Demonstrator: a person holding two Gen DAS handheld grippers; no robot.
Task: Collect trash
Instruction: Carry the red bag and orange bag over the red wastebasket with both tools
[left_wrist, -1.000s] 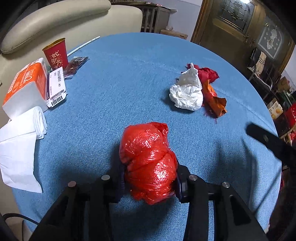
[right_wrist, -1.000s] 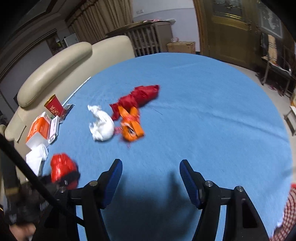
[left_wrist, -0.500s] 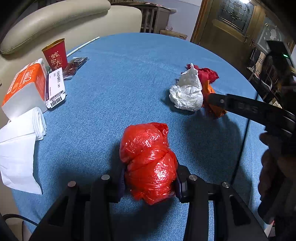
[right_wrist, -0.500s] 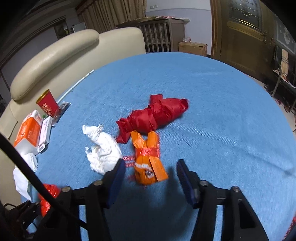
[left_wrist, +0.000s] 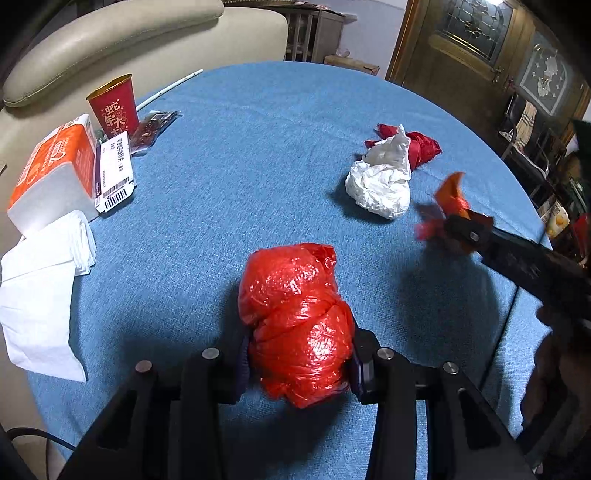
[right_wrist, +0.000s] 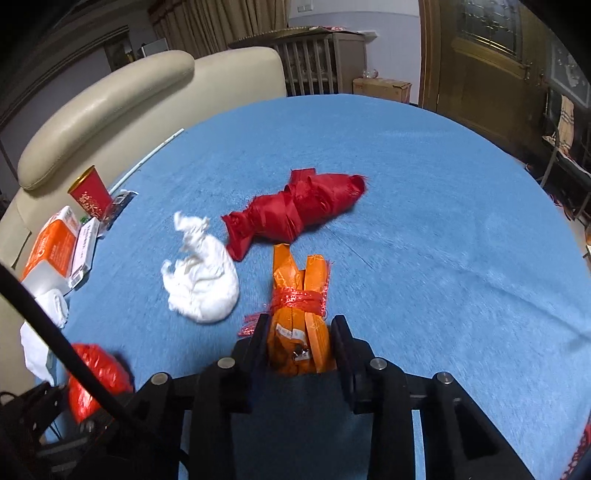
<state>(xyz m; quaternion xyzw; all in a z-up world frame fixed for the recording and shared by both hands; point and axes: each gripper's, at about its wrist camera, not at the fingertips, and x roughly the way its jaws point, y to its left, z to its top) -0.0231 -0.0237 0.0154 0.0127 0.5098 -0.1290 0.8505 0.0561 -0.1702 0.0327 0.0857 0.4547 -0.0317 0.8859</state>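
Crinkled red plastic and orange wrapper — both grippers loaded over the blue table (left_wrist: 258, 155).

The left gripper (left_wrist: 297, 363) is clamped on the red bag (left_wrist: 295, 317), a soft, light, slick bundle best pinched across its thick middle. The right gripper (right_wrist: 300, 345) squeezes the orange packet (right_wrist: 301, 314) at its lower end, just below the red netting tie — flimsy, likely to crumple. The white tissue wad (right_wrist: 201, 284) and red wrapper (right_wrist: 295, 210) lie loose on the cloth beyond it.
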